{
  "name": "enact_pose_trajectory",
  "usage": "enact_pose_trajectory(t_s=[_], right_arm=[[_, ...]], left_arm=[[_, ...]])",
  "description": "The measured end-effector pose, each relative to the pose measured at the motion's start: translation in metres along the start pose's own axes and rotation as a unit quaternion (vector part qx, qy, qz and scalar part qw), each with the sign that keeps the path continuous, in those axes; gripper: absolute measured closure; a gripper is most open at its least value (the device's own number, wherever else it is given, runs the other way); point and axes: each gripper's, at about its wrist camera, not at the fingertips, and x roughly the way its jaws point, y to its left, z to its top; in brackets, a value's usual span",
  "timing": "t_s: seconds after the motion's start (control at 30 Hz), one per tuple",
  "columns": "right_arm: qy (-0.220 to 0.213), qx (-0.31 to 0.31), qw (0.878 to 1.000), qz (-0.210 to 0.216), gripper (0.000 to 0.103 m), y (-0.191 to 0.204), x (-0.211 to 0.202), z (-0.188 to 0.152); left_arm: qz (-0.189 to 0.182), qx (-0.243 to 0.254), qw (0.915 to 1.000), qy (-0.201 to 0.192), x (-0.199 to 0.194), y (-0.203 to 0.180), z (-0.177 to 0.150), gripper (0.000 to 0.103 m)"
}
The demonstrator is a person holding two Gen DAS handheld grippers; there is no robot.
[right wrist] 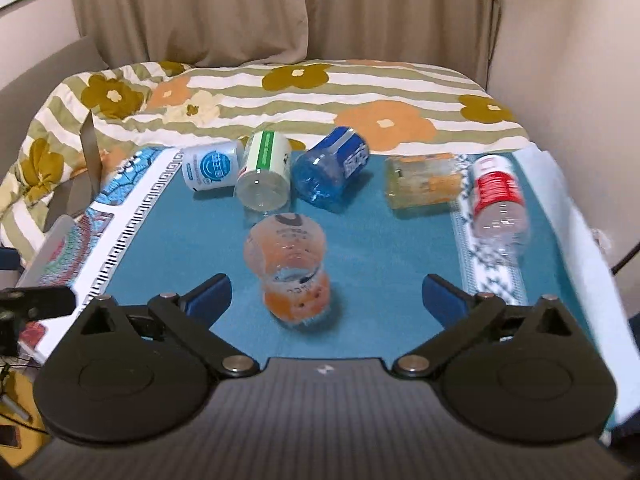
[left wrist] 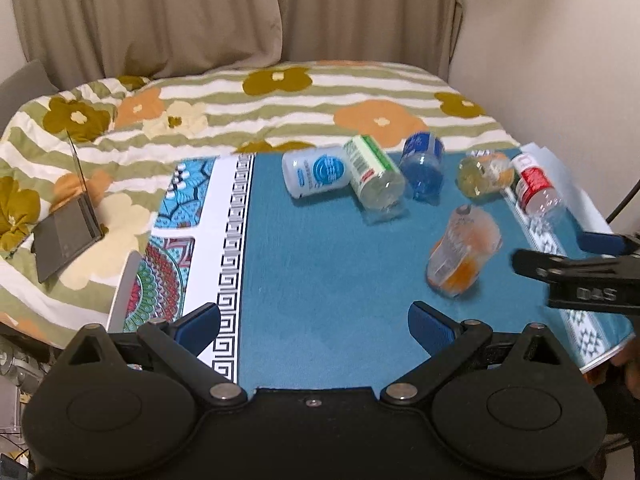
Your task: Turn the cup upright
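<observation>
Cup (right wrist: 290, 270) with the orange label lies on its side on the teal cloth (right wrist: 372, 280) of the desk, alone in front of the others; its outline is blurred. In the right wrist view it sits near the centre, just ahead of the right gripper (right wrist: 326, 294), closer to the left finger than to the right one, touching neither. The right gripper's blue-padded fingers (right wrist: 208, 294) stand wide apart with nothing between them.

In the left wrist view the same cup (left wrist: 464, 254) shows at about 2 o'clock from the left gripper (left wrist: 314, 326), well apart from it. That gripper's fingers (left wrist: 430, 326) are also spread wide and hold nothing. The right gripper's black body reaches in from the right edge at 3 o'clock, near the cup.

Beyond the cup, at 12 o'clock in the right wrist view, five more containers lie tipped over in a rough row along the far edge of the desk: a white cup with a blue emblem (right wrist: 212, 170), a green-striped cup (right wrist: 266, 174) against it, a blue cup (right wrist: 334, 168), a yellow-orange cup (right wrist: 426, 182) and a red-labelled cup (right wrist: 500, 198) on the patterned border at 1 o'clock.

Behind the desk is a bed with a flowered, striped quilt (right wrist: 280, 104), and beige curtains (right wrist: 280, 8) hang at the back. An open laptop (left wrist: 66, 236) rests on the quilt at 10 o'clock in the left wrist view.
</observation>
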Motion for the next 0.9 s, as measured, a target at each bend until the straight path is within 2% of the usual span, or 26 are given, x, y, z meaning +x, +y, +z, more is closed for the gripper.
enact_pose_trajectory(t_s=[0.2, 0.4, 0.9], right_arm=[[0.015, -0.004, 1.0, -0.02, 0.0, -0.019, -0.041, 0.011], [0.028, 0.012, 0.999, -0.035, 0.0, -0.037, -0.056, 0.008], [0.032, 0.027, 0.998, -0.046, 0.0, -0.049, -0.068, -0.008]], left_arm=[[0.011, 0.001, 0.9992, -0.037, -0.024, -0.018, 0.006, 0.001], [0.019, 0.009, 0.9977, -0.064, -0.037, -0.037, 0.008, 0.001], [0.027, 0.024, 0.9959, -0.083, -0.047, -0.053, -0.003, 0.001]])
